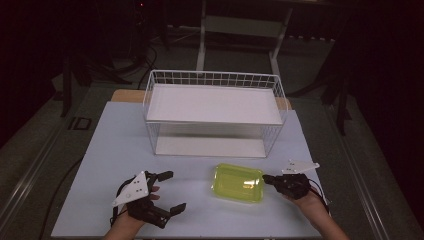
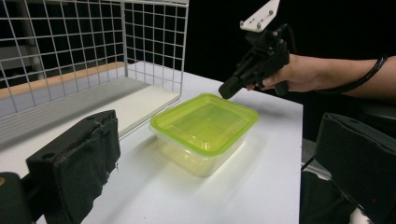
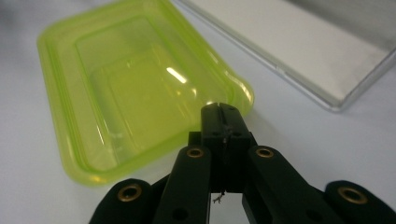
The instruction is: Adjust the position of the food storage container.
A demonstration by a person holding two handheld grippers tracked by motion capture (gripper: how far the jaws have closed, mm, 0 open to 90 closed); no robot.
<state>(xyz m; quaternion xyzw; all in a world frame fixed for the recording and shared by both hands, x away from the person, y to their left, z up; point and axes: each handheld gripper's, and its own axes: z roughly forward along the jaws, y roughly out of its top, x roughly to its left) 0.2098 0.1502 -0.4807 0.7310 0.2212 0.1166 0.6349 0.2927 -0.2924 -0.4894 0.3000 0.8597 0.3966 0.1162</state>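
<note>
Now the right gripper (image 1: 266,178) has its jaws pressed together on nothing, tips right at the rim of the yellow-green lidded container (image 1: 238,182); beyond that box stands the white wire basket (image 1: 213,80), nothing between; farther off, the left gripper (image 1: 168,191) rests with jaws spread wide, empty.
</note>
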